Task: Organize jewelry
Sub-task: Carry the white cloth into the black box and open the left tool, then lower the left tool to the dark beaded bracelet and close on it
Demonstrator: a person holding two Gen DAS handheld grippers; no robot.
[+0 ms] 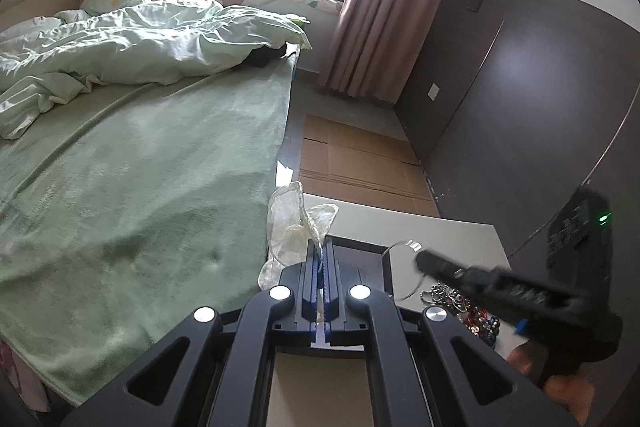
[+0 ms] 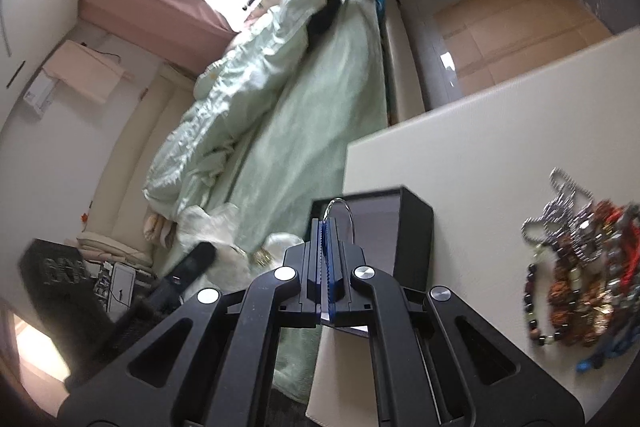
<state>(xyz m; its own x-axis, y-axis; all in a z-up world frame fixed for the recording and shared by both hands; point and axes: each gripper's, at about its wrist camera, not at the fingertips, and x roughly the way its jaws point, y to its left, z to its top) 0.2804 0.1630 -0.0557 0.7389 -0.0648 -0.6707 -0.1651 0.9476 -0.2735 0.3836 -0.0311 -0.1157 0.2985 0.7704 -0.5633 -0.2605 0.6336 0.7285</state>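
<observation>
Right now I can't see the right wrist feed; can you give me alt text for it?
The right tool is shut on a thin silver bangle, held above an open black box on a white table. A heap of beaded bracelets and chains lies at right; a green bed fills the background, with the left tool at lower left.

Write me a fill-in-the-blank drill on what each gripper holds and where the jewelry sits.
1. The left gripper is shut on a sheer white ____.
2. The right gripper pinches a thin silver ____ over the black box.
3. The jewelry pile lies on the white ____.

Missing words: pouch; bangle; table
</observation>
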